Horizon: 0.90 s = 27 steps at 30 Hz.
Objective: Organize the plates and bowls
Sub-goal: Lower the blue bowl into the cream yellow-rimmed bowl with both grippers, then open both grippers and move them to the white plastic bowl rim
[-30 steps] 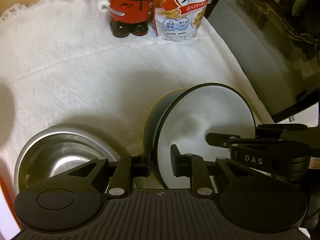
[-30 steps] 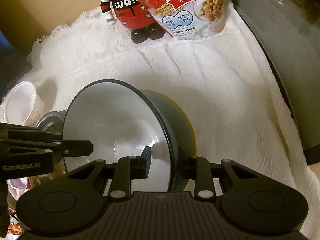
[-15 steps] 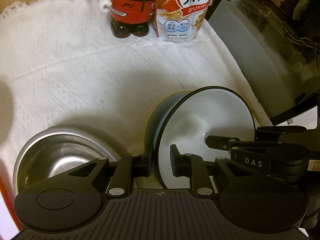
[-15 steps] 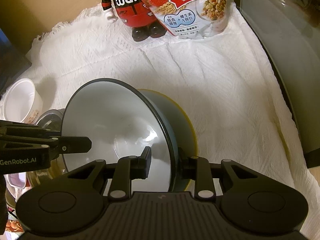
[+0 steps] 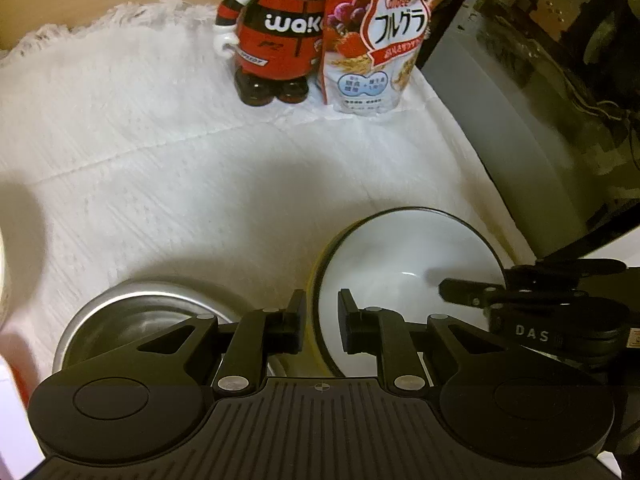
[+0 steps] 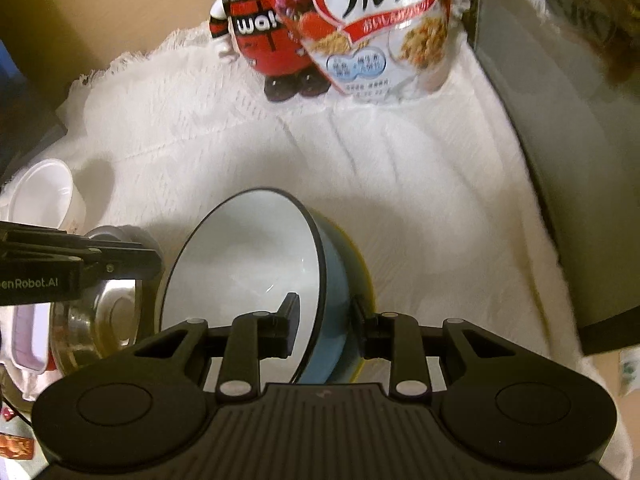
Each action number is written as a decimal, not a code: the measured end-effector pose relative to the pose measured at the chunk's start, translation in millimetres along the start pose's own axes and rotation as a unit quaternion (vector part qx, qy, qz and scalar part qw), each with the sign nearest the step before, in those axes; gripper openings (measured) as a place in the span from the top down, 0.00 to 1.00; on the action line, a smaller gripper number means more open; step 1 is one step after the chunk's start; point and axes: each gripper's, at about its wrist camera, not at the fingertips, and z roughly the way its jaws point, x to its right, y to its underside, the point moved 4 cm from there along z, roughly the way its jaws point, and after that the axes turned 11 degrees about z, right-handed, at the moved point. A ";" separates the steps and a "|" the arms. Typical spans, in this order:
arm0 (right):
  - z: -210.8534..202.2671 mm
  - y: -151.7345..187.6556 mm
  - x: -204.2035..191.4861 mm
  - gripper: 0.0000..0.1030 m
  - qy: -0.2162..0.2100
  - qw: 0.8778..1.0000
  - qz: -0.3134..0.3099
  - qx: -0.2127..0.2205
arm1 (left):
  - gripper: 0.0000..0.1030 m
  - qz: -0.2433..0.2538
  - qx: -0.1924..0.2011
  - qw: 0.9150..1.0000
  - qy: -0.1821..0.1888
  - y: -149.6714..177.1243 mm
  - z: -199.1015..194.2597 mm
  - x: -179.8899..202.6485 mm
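Both tongs (image 5: pixel 319 322) (image 6: pixel 326 326) clamped on tilted blue bowl's (image 6: pixel 248 256) rim.

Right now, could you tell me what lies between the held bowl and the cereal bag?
Only bare white cloth separates the bowl from the cereal bag, clearest in the right wrist view.

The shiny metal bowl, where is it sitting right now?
In the left wrist view the metal bowl sits low on the left on the white cloth, just left of the blue bowl.

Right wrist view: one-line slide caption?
Right gripper clamps the rim of the blue bowl over the white cloth, left gripper on the opposite rim.
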 end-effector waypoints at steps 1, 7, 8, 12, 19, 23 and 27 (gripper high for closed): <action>-0.7 -0.6 0.0 0.73 0.001 1.000 -0.001 0.003 | 0.82 -0.001 0.000 1.000 -0.002 0.4 -0.1 -1.2; -3.5 1.6 4.9 0.73 -0.001 1.000 0.008 0.012 | 0.82 -0.004 0.001 1.000 -0.012 4.0 -6.2 -4.8; -4.4 2.0 6.2 0.73 -0.001 1.000 0.008 0.014 | 0.82 -0.004 0.002 1.000 -0.014 4.7 -8.0 -5.3; -3.2 3.5 13.9 0.73 0.028 0.999 0.007 0.022 | 0.82 -0.011 -0.002 1.000 -0.021 6.5 -7.1 -10.1; -1.0 5.6 19.9 0.73 0.032 0.999 0.019 0.018 | 0.82 -0.017 -0.010 1.000 -0.023 11.7 -2.0 -15.4; -5.8 5.3 13.8 0.73 0.040 0.999 0.011 0.028 | 0.82 -0.019 0.001 1.000 -0.010 12.2 -6.3 -16.9; -13.4 0.5 3.0 0.71 0.058 0.997 -0.012 0.051 | 0.82 -0.015 0.017 0.999 0.023 11.2 -9.5 -14.7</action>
